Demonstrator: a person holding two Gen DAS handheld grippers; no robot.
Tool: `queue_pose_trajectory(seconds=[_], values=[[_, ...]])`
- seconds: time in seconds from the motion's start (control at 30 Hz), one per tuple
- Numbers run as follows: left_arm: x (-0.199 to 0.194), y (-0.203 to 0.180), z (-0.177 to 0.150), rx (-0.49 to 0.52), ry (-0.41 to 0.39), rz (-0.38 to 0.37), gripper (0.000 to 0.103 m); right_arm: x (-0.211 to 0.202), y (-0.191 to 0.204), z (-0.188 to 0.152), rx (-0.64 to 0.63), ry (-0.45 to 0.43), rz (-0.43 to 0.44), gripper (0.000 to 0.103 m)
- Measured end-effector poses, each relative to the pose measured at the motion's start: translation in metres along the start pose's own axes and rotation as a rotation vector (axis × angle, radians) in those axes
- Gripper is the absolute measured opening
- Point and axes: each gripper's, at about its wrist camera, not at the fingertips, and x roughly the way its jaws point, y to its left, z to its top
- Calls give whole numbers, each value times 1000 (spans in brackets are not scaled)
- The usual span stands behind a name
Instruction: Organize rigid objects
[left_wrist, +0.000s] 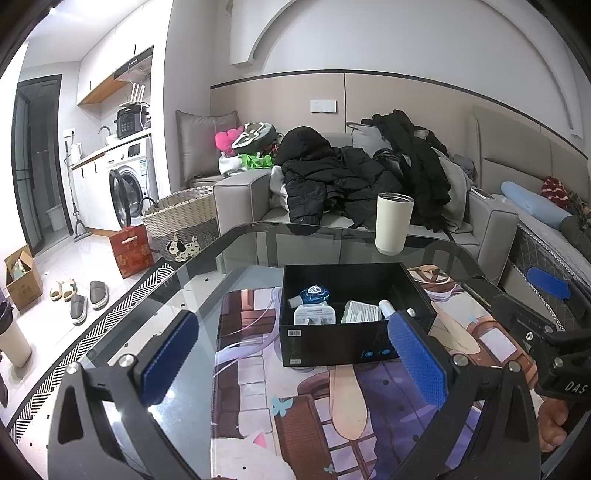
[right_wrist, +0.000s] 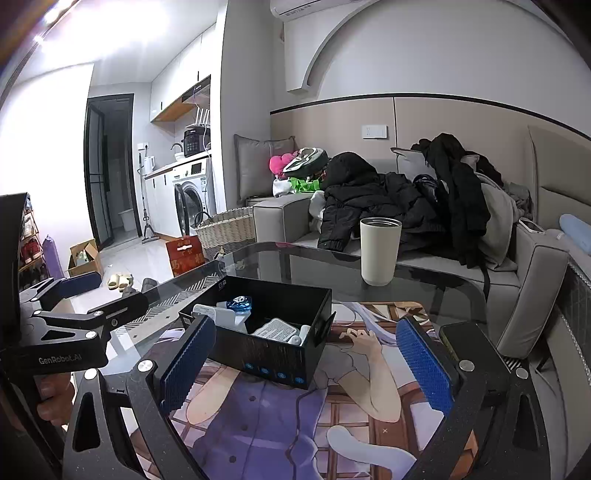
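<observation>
A black open box (left_wrist: 354, 343) (right_wrist: 258, 354) stands on a printed mat (left_wrist: 314, 406) on the glass table. Inside it lie a blue round item (left_wrist: 314, 293) (right_wrist: 239, 303), a white charger (left_wrist: 314, 315), a grey labelled pack (left_wrist: 362, 312) (right_wrist: 275, 328) and a white tube (left_wrist: 386, 308). My left gripper (left_wrist: 293, 356) is open just in front of the box, its blue pads (left_wrist: 170, 354) wide apart and holding nothing. My right gripper (right_wrist: 306, 365) is open too, near the box's front right, empty. Each gripper shows in the other's view: right gripper (left_wrist: 517, 291), left gripper (right_wrist: 99, 293).
A cream tumbler (left_wrist: 393, 225) (right_wrist: 380, 251) stands at the table's far edge. A dark flat phone-like object (right_wrist: 465, 336) lies on the table to the right. Behind is a sofa (left_wrist: 236, 199) piled with dark clothes; a wicker basket (left_wrist: 181, 218) and slippers (left_wrist: 85, 295) are on the floor at the left.
</observation>
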Motion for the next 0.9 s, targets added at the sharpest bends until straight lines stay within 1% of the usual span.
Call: queue_pose_trajectory(seconds=[0.67,0.8,0.9], values=[[2,-3,0,-4,15,1,103,-1,1,-3,8,9,-1,100],[3,-8,-1,18,23,33,103,-1,1,-3,8,10,0,100],[4,-9,-1,24,28,18,103,0,1,-4,8,11,0,100]])
